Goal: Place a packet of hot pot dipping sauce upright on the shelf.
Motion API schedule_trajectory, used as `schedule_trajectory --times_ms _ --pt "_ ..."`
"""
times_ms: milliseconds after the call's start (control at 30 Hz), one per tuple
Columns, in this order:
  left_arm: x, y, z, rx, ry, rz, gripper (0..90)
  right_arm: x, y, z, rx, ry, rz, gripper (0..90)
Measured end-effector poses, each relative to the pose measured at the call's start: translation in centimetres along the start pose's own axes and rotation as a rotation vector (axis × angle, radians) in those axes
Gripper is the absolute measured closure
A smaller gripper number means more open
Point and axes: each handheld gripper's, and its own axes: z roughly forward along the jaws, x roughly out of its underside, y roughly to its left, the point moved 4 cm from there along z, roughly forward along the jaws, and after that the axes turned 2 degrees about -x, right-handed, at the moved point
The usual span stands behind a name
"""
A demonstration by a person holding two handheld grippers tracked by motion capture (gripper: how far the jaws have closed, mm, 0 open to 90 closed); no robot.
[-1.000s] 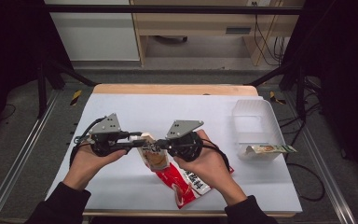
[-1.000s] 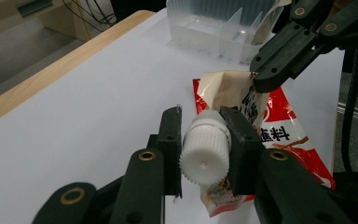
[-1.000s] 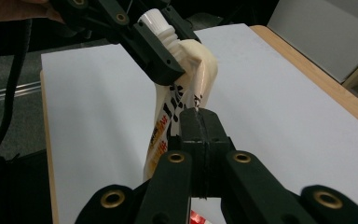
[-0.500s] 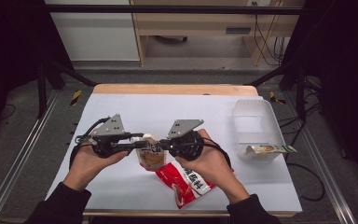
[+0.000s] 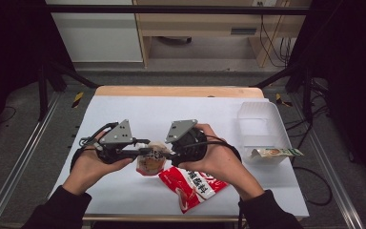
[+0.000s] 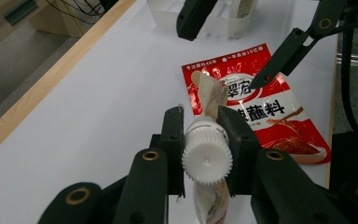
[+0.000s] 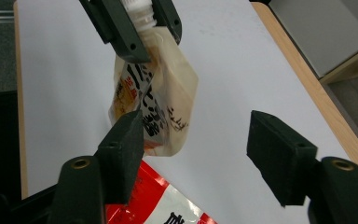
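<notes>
High view: both hands hold grippers facing each other near the table's (image 5: 124, 114) front edge, a cream spout pouch (image 5: 150, 161) between them, beside a red sachet (image 5: 193, 187). Left gripper view: the left gripper (image 6: 205, 135) clamps the pouch's white ribbed cap (image 6: 207, 159). Right gripper view: the right gripper (image 7: 205, 149) stands wide, the pouch hanging beside one jaw.

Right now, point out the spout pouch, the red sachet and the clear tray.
spout pouch (image 7: 168, 93), right gripper view, its cream body.
red sachet (image 6: 279, 121), left gripper view, printed front.
clear tray (image 5: 259, 121), high view, bare floor.
</notes>
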Motion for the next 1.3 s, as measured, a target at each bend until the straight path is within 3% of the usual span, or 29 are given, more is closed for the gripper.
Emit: schedule_trajectory --times_ms 300,500,567,667,733,767,900,1033,1067,1100,1300 --pt "-0.1 -0.4 0.2 0.014 0.004 0.013 72.7 -0.7 0.4 0.7 -0.062 0.06 -0.022 29.0" --pt "-0.2 -0.6 0.3 0.024 0.009 0.024 72.7 -0.9 0.5 1.5 -0.104 0.105 -0.062 49.6" --pt "-0.2 -0.7 0.3 0.027 0.006 0.023 72.7 -1.0 0.5 1.6 -0.107 0.11 -0.067 52.0" --pt "-0.3 -0.8 0.3 0.029 0.002 0.028 72.6 -0.8 0.6 2.0 -0.121 0.14 -0.078 65.9" --pt "-0.3 -0.8 0.3 0.029 0.001 0.028 72.6 -0.8 0.7 2.1 -0.127 0.14 -0.083 68.3" --pt "-0.3 -0.8 0.2 0.03 0.001 0.027 72.6 -0.9 0.8 2.1 -0.134 0.147 -0.085 77.6" --pt "-0.3 -1.0 0.4 0.031 -0.007 0.027 72.5 -0.9 0.8 2.2 -0.129 0.157 -0.073 85.6" --pt "0.0 -1.0 0.4 0.033 -0.011 0.02 71.8 -0.9 0.8 1.9 -0.122 0.161 -0.07 87.2" --pt "0.0 -1.1 0.5 0.034 -0.019 0.012 70.7 -0.9 0.7 1.9 -0.12 0.161 -0.068 87.3" --pt "0.2 -1.1 0.5 0.035 -0.035 -0.009 65.9 -0.9 0.6 1.8 -0.119 0.163 -0.07 87.5" --pt "0.9 -1.1 0.2 0.01 -0.078 -0.044 36.7 -0.7 -0.5 0.4 -0.064 0.17 -0.076 87.6"
